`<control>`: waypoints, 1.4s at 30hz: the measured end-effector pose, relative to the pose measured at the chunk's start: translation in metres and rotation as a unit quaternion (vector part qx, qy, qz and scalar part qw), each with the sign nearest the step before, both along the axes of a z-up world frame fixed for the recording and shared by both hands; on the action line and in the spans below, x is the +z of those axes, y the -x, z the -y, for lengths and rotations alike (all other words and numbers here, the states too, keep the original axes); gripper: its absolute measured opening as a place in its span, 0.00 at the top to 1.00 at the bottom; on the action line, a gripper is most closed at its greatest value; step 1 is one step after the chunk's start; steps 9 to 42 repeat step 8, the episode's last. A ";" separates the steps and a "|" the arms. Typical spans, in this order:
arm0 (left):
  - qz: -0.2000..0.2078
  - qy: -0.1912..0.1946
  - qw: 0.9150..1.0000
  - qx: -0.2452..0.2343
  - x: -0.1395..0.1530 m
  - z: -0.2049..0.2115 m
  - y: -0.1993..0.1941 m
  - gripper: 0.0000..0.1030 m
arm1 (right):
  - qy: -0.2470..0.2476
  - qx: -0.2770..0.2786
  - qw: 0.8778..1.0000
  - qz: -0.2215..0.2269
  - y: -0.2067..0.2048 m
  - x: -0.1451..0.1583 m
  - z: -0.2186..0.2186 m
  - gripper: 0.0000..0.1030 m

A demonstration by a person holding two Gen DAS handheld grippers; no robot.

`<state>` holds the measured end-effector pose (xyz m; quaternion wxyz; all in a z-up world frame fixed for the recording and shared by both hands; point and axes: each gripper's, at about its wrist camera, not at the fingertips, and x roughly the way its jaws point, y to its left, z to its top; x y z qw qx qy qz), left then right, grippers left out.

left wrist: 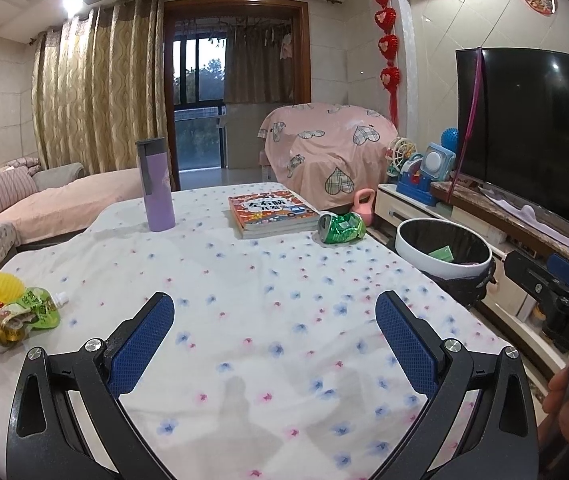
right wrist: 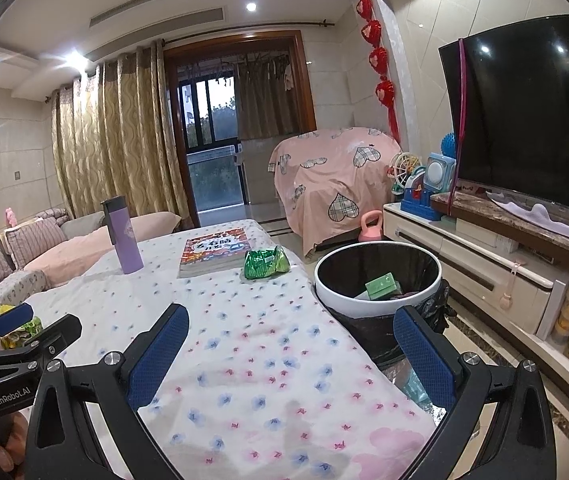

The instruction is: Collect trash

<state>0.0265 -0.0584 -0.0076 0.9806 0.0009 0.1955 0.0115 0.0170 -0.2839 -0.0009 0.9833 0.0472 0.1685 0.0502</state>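
Observation:
A crushed green can (left wrist: pixel 341 228) lies on the floral tablecloth (left wrist: pixel 244 280) at the far right, beside a book; it also shows in the right wrist view (right wrist: pixel 266 263). A heap of wrappers and a green pouch (left wrist: pixel 16 312) lies at the table's left edge. A white-rimmed trash bin (left wrist: pixel 444 250) with a black liner stands right of the table, holding a green box (right wrist: pixel 382 285). My left gripper (left wrist: pixel 274 320) is open and empty above the cloth. My right gripper (right wrist: pixel 290 334) is open and empty over the table's right edge, near the bin (right wrist: pixel 378 276).
A purple flask (left wrist: pixel 155 186) and an orange book (left wrist: pixel 270 210) stand at the table's far side. A TV (right wrist: pixel 532 116) on a low cabinet (right wrist: pixel 476 264) runs along the right. A sofa (left wrist: pixel 44 200) sits left, a covered chair (left wrist: pixel 332 148) behind.

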 end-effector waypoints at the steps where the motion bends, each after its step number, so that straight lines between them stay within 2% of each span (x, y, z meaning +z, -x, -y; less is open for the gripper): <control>1: 0.000 0.000 1.000 0.000 0.000 0.000 -0.001 0.00 | -0.001 0.000 1.000 0.000 -0.001 0.000 0.001 0.00; 42: -0.006 0.002 1.000 -0.003 -0.002 0.001 -0.003 0.00 | -0.002 0.001 1.000 -0.003 -0.003 -0.001 0.002 0.00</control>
